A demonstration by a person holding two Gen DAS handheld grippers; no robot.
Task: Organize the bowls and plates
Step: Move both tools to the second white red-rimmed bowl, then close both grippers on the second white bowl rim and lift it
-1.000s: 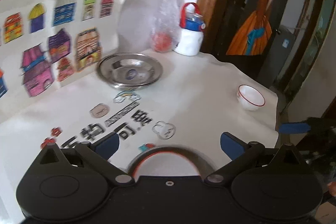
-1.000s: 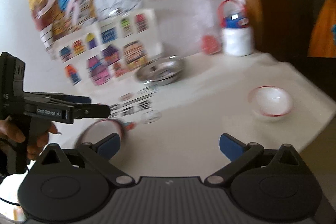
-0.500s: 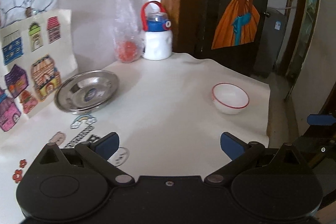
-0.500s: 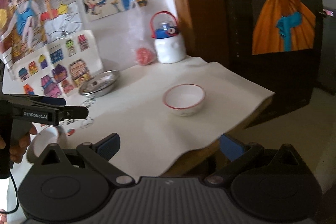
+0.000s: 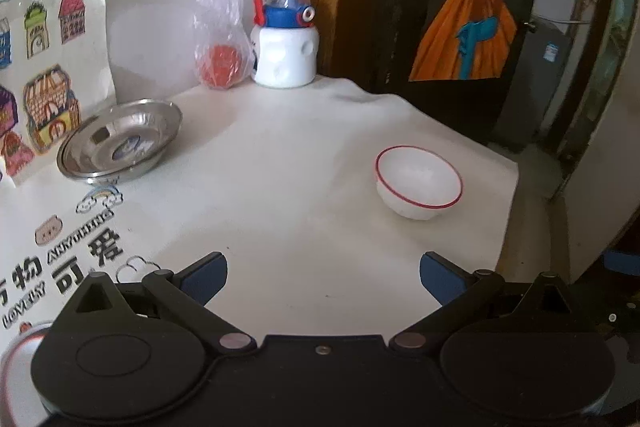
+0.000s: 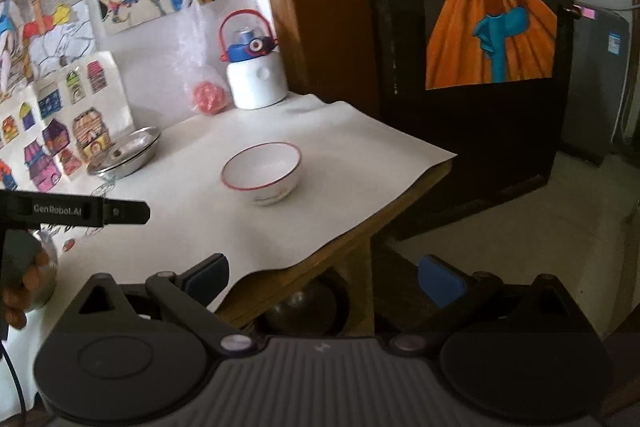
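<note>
Bowl (image 5: pixel 418 186) on table (image 5: pixel 280 195), right of plate (image 5: pixel 120 141); bottle (image 5: pixel 285 39) behind.

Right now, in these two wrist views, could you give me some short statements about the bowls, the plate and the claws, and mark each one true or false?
1. The white bowl with the red rim stands upright on the table cloth. True.
2. The metal plate is stacked inside that bowl. False: the two stand apart, the plate near the wall.
3. The left claw is open and holds nothing. True.
4. The right claw is shut on the bowl. False: it is open, and the bowl lies ahead of it, untouched.
5. The water bottle has a red handle. True.
</note>
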